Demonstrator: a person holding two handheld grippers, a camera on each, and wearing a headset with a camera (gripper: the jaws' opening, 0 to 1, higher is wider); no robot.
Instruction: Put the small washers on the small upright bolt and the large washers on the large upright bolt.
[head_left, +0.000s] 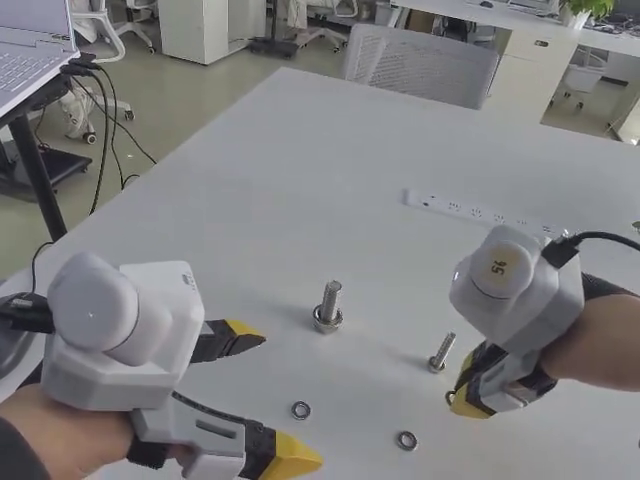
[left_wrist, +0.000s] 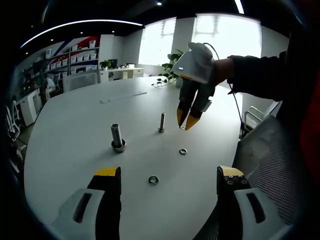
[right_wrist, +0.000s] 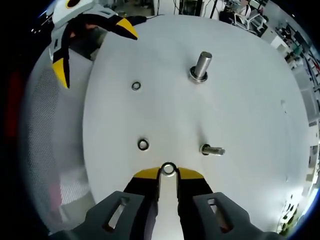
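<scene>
Head view: desk (head_left: 300, 150) with the large upright bolt (head_left: 328, 305) at its middle, the small upright bolt (head_left: 441, 352) to the right of it, and nearer the person one loose washer (head_left: 301, 409) and a second washer (head_left: 406, 440). The right gripper (head_left: 462, 398) hangs just beside the small upright bolt. A careless sideways approach could knock that slim bolt over. The left gripper (head_left: 270, 395) sits at lower left.

Left gripper view: its own jaws gape wide above the desk, holding and touching nothing. The right gripper's tips are pinched together above the desk, near the small bolt.

Right gripper view: the jaws are closed at their tips on a held washer (right_wrist: 168, 169), gripped by its edge, with the small bolt just beyond. Pinched so thinly, it may tilt against the bolt tip and drop. I cannot tell its size, so it could end up on the wrong bolt.
</scene>
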